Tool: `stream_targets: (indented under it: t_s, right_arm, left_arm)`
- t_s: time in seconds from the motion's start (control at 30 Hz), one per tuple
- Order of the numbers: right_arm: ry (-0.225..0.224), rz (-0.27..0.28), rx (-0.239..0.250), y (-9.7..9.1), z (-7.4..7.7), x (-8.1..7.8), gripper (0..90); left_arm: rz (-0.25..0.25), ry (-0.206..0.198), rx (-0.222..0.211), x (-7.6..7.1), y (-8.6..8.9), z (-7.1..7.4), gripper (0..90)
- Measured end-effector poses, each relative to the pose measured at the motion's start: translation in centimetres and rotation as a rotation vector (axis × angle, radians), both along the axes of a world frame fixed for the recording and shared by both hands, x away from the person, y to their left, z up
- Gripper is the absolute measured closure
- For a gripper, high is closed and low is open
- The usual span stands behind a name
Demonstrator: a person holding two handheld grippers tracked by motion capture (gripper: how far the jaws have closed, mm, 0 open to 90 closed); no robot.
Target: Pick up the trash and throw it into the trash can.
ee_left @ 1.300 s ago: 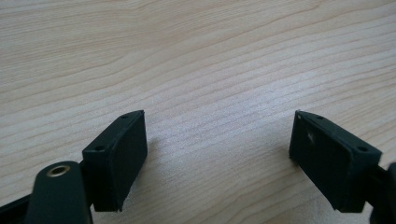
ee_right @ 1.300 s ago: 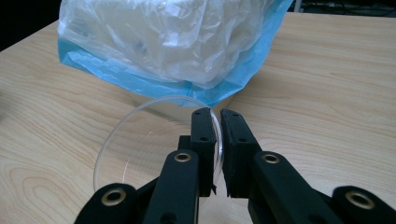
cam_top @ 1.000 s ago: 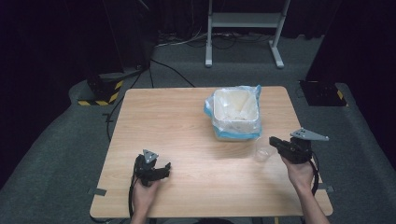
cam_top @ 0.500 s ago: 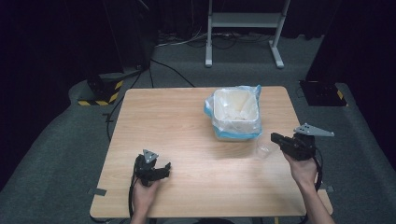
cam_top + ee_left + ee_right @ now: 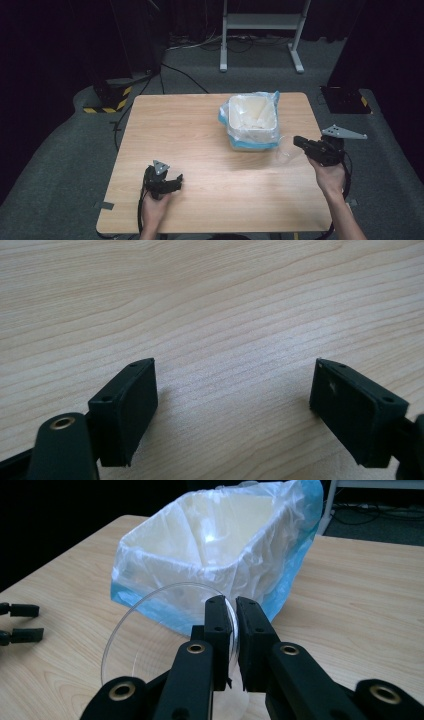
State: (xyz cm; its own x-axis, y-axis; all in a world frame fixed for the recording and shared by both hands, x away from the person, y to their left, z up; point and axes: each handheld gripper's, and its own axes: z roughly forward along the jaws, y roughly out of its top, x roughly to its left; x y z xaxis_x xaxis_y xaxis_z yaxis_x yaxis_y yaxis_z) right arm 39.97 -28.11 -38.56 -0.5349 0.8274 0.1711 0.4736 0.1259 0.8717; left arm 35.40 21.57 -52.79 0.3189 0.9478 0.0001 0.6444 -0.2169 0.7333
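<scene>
A clear round plastic cup [image 5: 150, 630] hangs tilted from my right gripper [image 5: 235, 602], whose jaws are shut on its rim. In the high view the cup [image 5: 283, 152] shows faintly just left of the right gripper [image 5: 296, 141], lifted off the table near the right edge. Just beyond it stands a white bin [image 5: 252, 122] lined with a clear and blue plastic bag [image 5: 220, 555]. My left gripper [image 5: 179, 178] rests low at the front left of the table. Its jaws [image 5: 235, 385] are open over bare wood with nothing between them.
The wooden table [image 5: 190, 135] stands on grey carpet. A white metal stand [image 5: 260, 30] and cables lie on the floor behind it. A black and yellow striped base [image 5: 107, 102] sits at the back left.
My right gripper has risen with the clear cup in it and drifted slightly right. The left gripper has stayed still.
</scene>
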Motion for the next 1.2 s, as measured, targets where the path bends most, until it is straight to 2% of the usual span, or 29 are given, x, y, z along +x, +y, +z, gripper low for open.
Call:
stream_targets:
  t_s: [0.5, 1.2]
  right_arm:
    - [-0.005, 0.018, 0.04, 0.1, 1.9, 0.6, 84.4]
    - [-0.029, 0.036, 0.061, 1.0, 4.5, 2.2, 84.6]
  left_arm:
    - [0.0, 0.0, 0.0, 0.0, 0.0, 0.0, 19.1]
    - [0.0, 0.0, 0.0, 0.0, 0.0, 0.0, 19.1]
